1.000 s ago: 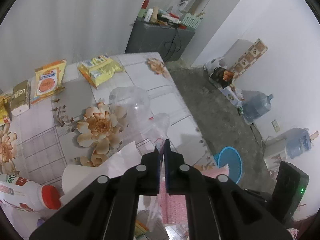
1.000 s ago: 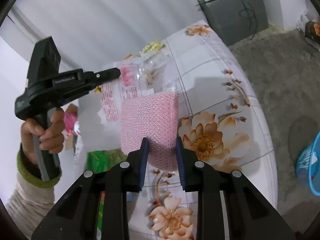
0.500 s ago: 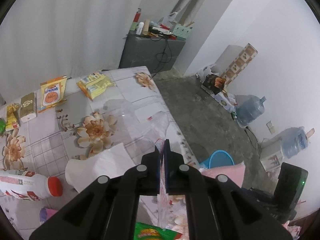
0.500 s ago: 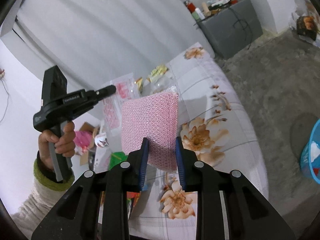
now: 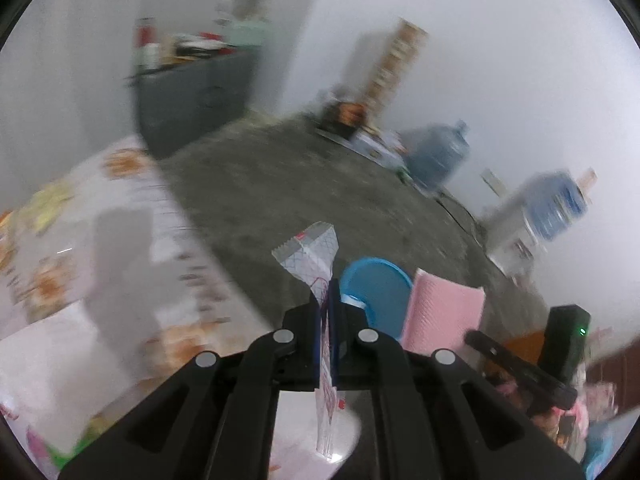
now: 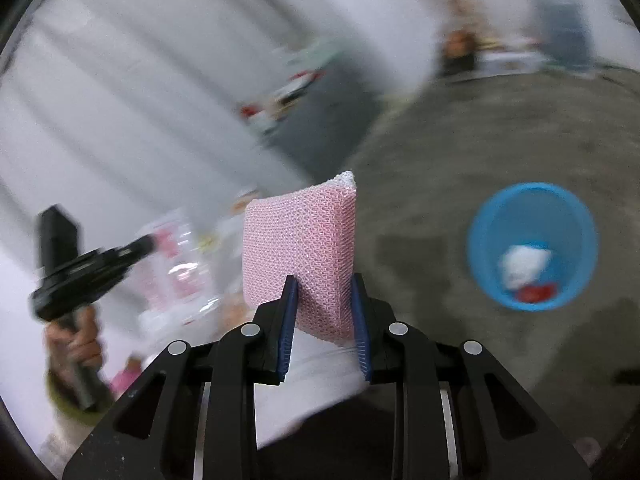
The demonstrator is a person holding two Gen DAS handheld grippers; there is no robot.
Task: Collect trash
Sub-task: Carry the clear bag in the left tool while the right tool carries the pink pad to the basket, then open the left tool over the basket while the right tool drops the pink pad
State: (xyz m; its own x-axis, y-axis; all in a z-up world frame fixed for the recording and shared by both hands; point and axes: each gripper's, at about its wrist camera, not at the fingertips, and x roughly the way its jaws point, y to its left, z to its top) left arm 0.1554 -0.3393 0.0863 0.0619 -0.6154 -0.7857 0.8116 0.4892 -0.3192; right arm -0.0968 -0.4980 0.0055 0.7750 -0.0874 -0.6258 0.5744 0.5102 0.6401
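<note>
Your right gripper (image 6: 325, 320) is pinching a pink mesh sponge (image 6: 302, 256) by its lower end, so the sponge stands upright between the pads with its long axis running away from you. Your left gripper (image 5: 329, 322) is pressed together on a thin clear plastic wrapper (image 5: 314, 250), which sticks up above the pads and hangs down below them.

What matters for the drop is where the blue bin (image 6: 532, 246) sits. From the right gripper it lies on the grey floor (image 6: 440, 184), to the right and a little farther out, well apart from the sponge and not yet under it. It already holds a white and a red scrap. From the left gripper, the same bin (image 5: 380, 292) shows just right of the pads, its rim peeking out behind them, with the sponge (image 5: 442, 312) farther right. The flowered desk (image 5: 132, 216) falls away to the left in that view.

By my reading, both hands are close to the bin, and the left looks slightly better lined up. Swing the right one rightward so the sponge hangs over the opening before you let go.
</note>
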